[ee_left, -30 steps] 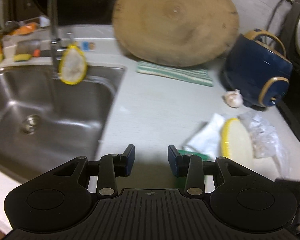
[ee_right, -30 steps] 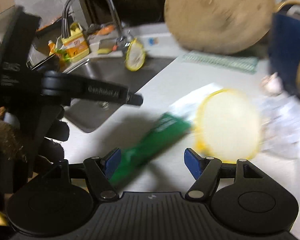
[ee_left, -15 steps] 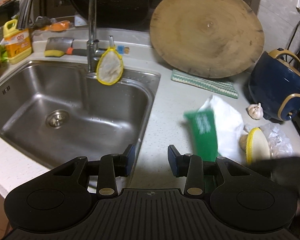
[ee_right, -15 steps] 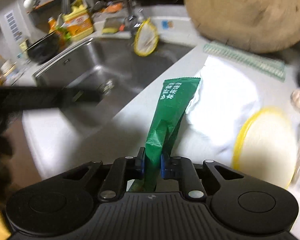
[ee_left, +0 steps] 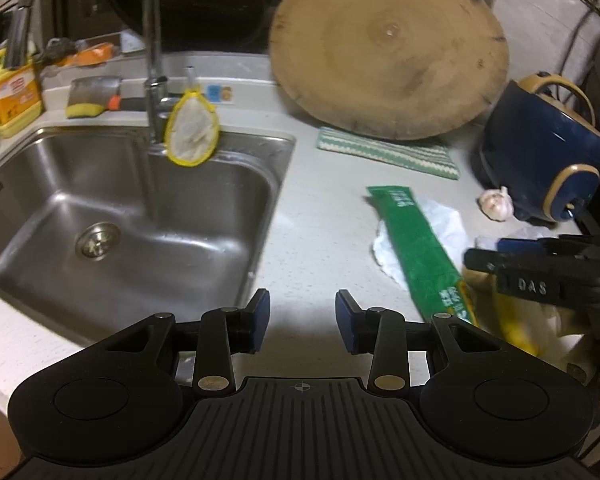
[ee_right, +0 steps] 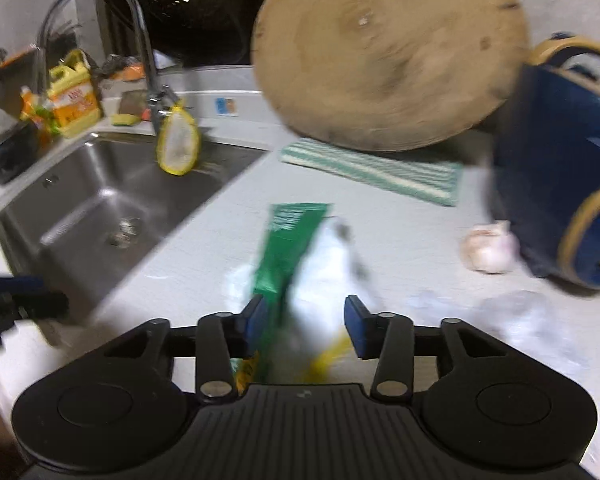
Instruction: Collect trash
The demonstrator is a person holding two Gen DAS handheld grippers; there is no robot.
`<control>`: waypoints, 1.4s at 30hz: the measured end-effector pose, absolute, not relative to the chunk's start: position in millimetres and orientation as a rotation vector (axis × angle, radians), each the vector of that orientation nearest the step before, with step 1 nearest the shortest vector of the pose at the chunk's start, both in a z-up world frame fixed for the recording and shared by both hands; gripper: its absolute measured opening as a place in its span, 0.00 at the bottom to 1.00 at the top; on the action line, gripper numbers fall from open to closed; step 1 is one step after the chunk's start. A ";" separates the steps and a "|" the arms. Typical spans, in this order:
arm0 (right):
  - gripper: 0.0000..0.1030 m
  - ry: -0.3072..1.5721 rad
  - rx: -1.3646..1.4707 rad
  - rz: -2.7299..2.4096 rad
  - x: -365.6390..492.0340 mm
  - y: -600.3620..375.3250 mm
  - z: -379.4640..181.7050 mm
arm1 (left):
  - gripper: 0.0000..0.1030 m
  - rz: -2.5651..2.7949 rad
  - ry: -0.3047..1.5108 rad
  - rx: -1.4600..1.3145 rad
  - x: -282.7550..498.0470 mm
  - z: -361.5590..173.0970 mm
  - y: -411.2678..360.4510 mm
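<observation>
A long green wrapper [ee_left: 418, 246] lies over a crumpled white paper [ee_left: 446, 224] on the counter, right of the sink. In the right wrist view the green wrapper [ee_right: 286, 248] and white paper [ee_right: 328, 264] sit between the open jaws of my right gripper [ee_right: 306, 320], with a yellow-rimmed lid or peel [ee_right: 332, 354] below, blurred. The right gripper also shows at the right edge of the left wrist view [ee_left: 540, 268]. My left gripper [ee_left: 302, 316] is open and empty over the counter by the sink's corner. Clear crumpled plastic [ee_right: 516, 312] lies to the right.
A steel sink [ee_left: 112, 216] with faucet [ee_left: 152, 60] fills the left. A round wooden board [ee_left: 388, 48] leans at the back over a striped cloth [ee_left: 384, 152]. A blue appliance [ee_left: 540, 160] and a garlic bulb [ee_left: 496, 204] stand at the right.
My right gripper was shut on the green wrapper half a second ago; now its jaws stand open and the wrapper lies on the white paper. The left gripper stayed open.
</observation>
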State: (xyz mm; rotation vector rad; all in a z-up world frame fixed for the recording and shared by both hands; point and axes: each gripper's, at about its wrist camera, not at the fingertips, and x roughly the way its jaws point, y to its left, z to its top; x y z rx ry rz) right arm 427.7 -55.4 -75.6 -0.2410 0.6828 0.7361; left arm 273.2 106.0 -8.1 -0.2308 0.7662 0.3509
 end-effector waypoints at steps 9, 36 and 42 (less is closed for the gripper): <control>0.46 0.743 -0.210 0.563 429.5 -136.3 -98.6 | 0.39 0.229 0.798 -0.166 305.1 -11.7 65.1; 0.44 0.693 -0.039 0.539 410.2 -233.9 -107.6 | 0.39 -0.069 0.957 -0.298 383.0 -72.2 -19.0; 0.24 0.741 -0.045 0.584 398.7 -218.4 -119.1 | 0.40 -0.102 0.953 -0.361 378.8 -73.3 -15.5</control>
